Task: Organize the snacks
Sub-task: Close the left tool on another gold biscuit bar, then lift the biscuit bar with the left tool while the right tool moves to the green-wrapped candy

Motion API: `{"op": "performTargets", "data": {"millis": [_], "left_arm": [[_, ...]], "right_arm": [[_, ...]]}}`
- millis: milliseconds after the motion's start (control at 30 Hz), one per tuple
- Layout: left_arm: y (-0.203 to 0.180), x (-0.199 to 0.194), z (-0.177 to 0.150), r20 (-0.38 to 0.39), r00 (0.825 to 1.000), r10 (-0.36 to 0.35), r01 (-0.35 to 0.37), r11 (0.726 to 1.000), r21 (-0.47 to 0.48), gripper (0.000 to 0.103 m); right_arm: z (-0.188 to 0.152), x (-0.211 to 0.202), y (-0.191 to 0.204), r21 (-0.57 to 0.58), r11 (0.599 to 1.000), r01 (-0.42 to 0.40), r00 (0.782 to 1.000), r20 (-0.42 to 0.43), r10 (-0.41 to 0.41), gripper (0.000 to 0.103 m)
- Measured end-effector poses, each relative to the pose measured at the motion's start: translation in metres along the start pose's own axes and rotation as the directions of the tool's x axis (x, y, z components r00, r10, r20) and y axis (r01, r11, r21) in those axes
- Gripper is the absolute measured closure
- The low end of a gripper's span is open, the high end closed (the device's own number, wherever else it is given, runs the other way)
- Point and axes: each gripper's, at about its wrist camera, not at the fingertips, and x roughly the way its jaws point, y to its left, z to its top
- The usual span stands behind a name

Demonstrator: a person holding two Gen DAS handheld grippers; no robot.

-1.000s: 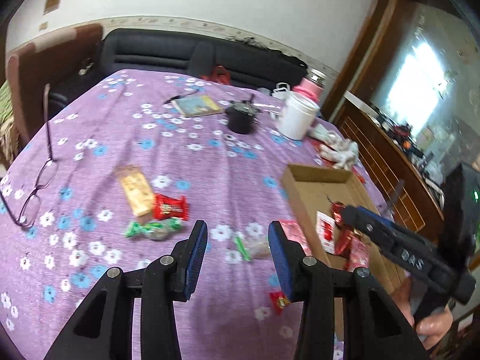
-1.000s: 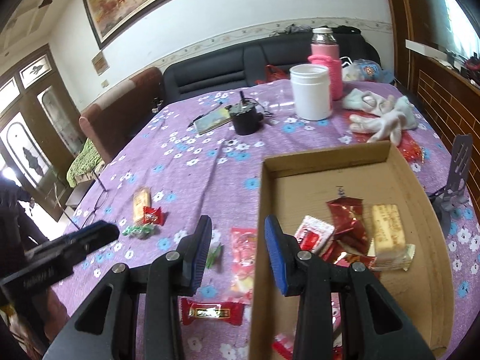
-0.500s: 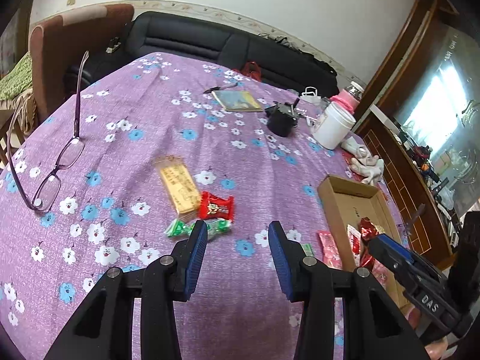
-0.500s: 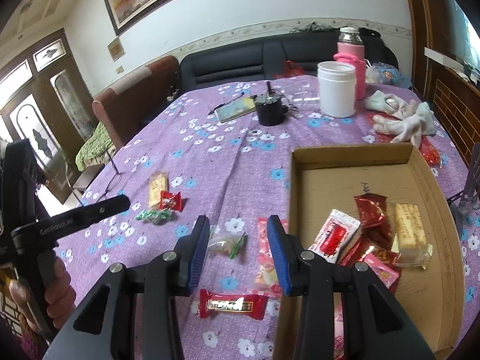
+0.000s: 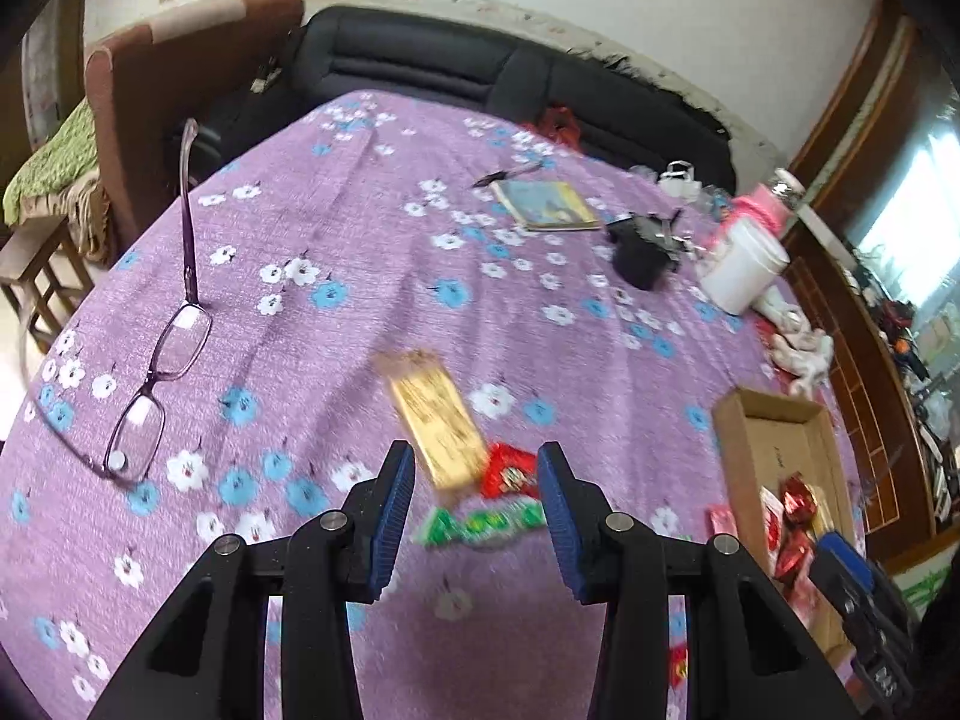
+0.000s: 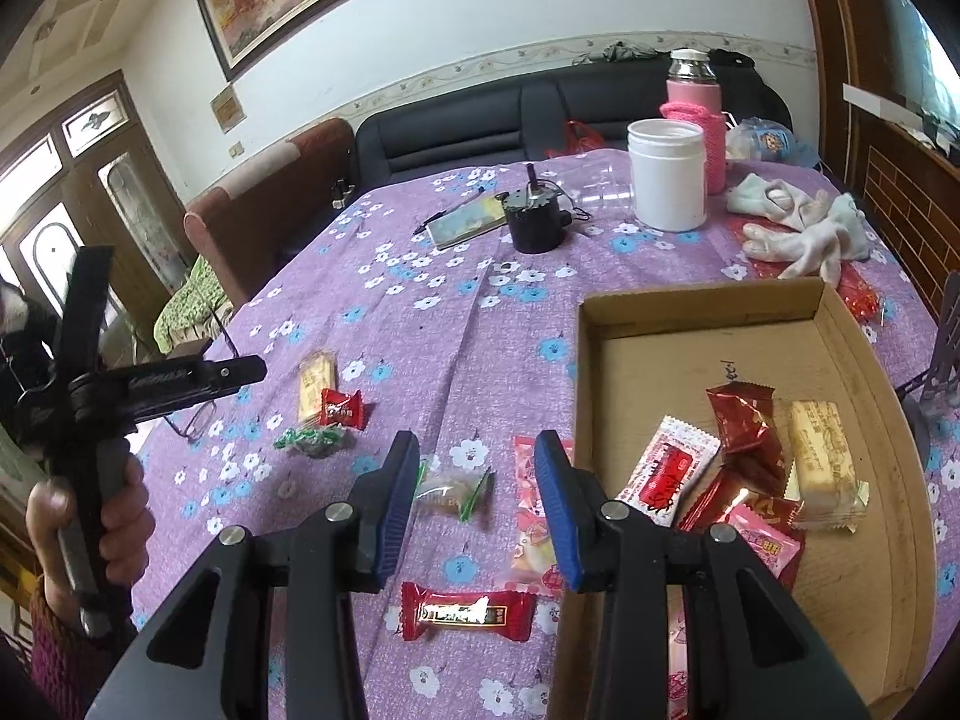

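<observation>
Your left gripper (image 5: 474,504), jaws wide and empty, hovers over a green candy (image 5: 480,525) lying crosswise between them. Your right gripper (image 6: 474,498), also spread and empty, is farther away.

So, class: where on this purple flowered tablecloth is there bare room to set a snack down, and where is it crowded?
Free: the cloth between the purple-framed glasses and the yellow booklet, and the far half of the brown cardboard box. Crowded: the box's near half around the white-and-red packet, and the cloth beside the box by the long red candy.
</observation>
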Motion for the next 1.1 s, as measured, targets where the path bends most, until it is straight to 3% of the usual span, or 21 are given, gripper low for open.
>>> {"op": "performTargets", "data": {"millis": [200, 267, 500, 667, 767, 1100], "left_arm": [[0.007, 0.038, 0.024, -0.088, 0.996, 0.027, -0.032, 0.998, -0.056, 0.059], [0.008, 0.051, 0.024, -0.126, 0.992, 0.024, -0.034, 0.996, -0.077, 0.059], [0.005, 0.081, 0.016, -0.173, 0.978, 0.115, -0.131, 0.988, -0.085, 0.059], [-0.01, 0.086, 0.015, -0.125, 0.97, 0.208, -0.211, 0.977, -0.011, 0.059], [-0.011, 0.084, 0.01, -0.096, 0.968, 0.23, -0.229, 0.973, 0.017, 0.065], [0.025, 0.049, -0.024, -0.106, 0.975, 0.196, -0.195, 0.981, 0.019, 0.067]], "right_arm": [[0.001, 0.002, -0.003, 0.012, 1.0, -0.005, 1.0, -0.006, 0.005, 0.064], [0.001, 0.002, -0.002, 0.01, 1.0, -0.002, 1.0, -0.005, 0.002, 0.064], [0.0, 0.004, 0.002, -0.006, 1.0, -0.006, 1.0, -0.012, 0.006, 0.064], [0.0, 0.005, 0.004, -0.014, 1.0, -0.007, 1.0, -0.012, 0.007, 0.064], [-0.001, 0.006, 0.003, -0.012, 1.0, -0.004, 1.0, -0.015, 0.004, 0.064], [-0.003, 0.009, 0.007, -0.027, 1.0, 0.002, 1.0, -0.022, -0.003, 0.064]]}}
